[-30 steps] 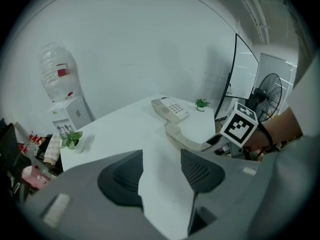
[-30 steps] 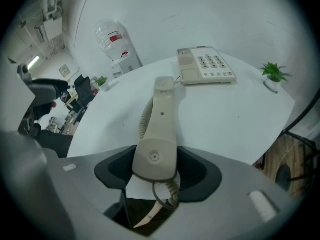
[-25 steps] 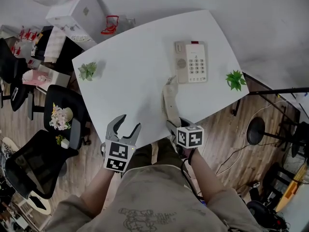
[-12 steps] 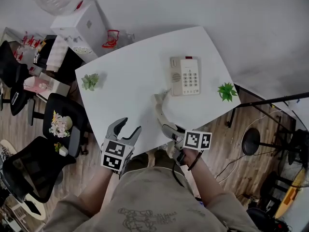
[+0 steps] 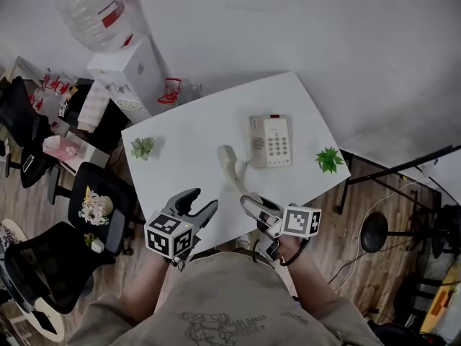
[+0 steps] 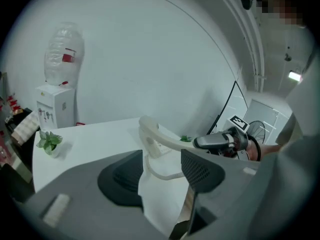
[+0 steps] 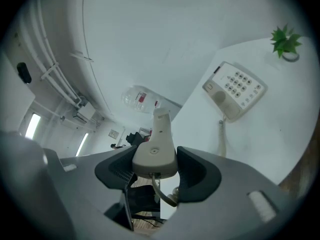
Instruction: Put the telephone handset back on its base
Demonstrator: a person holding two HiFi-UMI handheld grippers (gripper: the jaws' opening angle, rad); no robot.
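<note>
The beige handset [image 5: 230, 167] is raised over the white table [image 5: 187, 150], and my right gripper [image 5: 252, 205] is shut on its near end. In the right gripper view the handset [image 7: 156, 143] sticks out from between the jaws, its coiled cord [image 7: 221, 132] trailing to the telephone base [image 7: 234, 89]. The base [image 5: 270, 141] lies at the table's right with its cradle bare. My left gripper [image 5: 193, 205] hangs open by the table's near edge, left of the handset, holding nothing. The left gripper view shows the handset [image 6: 150, 134] to the right ahead of the open left gripper [image 6: 161, 174].
One small potted plant [image 5: 329, 159] sits at the table's right corner, another [image 5: 142, 148] at its left. Behind the table's left end stands a water dispenser [image 5: 126, 67]. Black office chairs [image 5: 101, 207] stand left of the table. A black stand [image 5: 374, 233] is on the floor at right.
My right gripper has lifted the handset off the table and swung its far end left and up. The left gripper stayed open near the table edge. The head view drew back.
</note>
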